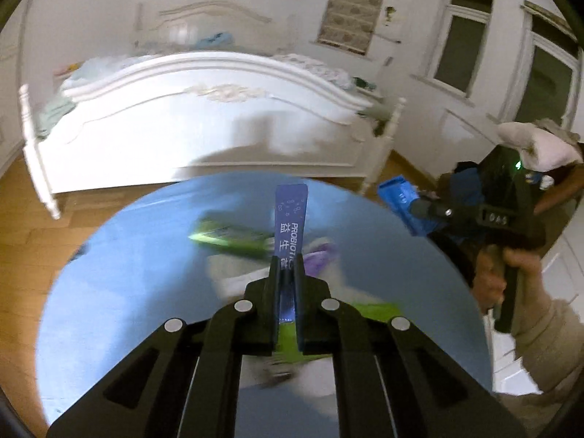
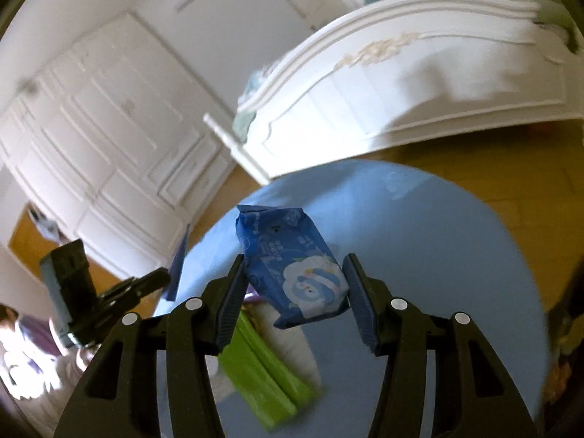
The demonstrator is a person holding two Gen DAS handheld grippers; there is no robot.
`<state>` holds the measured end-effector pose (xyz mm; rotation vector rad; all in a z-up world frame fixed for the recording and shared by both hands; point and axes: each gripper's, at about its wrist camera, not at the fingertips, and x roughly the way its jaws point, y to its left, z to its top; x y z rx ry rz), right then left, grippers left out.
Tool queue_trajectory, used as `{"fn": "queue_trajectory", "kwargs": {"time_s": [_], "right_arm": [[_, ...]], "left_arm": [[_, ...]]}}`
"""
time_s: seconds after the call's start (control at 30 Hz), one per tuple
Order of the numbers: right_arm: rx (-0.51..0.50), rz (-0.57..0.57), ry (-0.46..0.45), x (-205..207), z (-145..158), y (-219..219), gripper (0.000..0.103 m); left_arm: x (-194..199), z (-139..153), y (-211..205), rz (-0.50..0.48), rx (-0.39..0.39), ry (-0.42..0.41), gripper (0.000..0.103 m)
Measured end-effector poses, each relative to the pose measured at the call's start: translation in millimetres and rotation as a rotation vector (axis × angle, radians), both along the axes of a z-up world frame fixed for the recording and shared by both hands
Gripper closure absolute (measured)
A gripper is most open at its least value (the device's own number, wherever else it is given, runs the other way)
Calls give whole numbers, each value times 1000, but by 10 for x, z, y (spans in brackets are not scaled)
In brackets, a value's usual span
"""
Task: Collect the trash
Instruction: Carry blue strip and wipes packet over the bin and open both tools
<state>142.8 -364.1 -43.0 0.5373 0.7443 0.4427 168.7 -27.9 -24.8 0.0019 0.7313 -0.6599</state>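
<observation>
My left gripper (image 1: 286, 273) is clamped on a blue sachet (image 1: 291, 219) above the round table (image 1: 127, 273). Only the right view shows my right gripper (image 2: 295, 292) pinching the blue packet (image 2: 292, 266).

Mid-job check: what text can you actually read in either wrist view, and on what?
"PROBIOTIC", with Chinese characters beside it: on the blue sachet pinched in the left gripper.
"DAS": on the right gripper body.
Blue packet in the right gripper: print too blurred.
Green wrappers: nothing legible.

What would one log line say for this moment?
left gripper: shut on blue sachet | right gripper: holds blue packet | table: green wrappers
</observation>
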Motion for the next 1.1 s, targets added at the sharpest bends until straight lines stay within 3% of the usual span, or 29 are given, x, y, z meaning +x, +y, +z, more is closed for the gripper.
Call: {"fn": "queue_trajectory", "kwargs": {"time_s": [0.33,0.6,0.83,1.0,1.1], "right_arm": [[31,-237,0,-884,-46,-1382,50],[15,-393,59,-1372,-449,-2159,50],[67,-484,129,-1515,-901,-2557,49],[92,-508,157,-1527,-1103,-2685,49],[109,-523,175,-1540,-1191,-2738,45]], "left_arm": [[-212,8,-1618,-226,-22,19,96],[-310,-353,-2781,-359,-32,118,96],[-342,-589,-3320,-410,-2,178,96],[-364,-696,-3483,-430,30,197,96],[-372,-762,-3618,-430,86,219,93]]}}
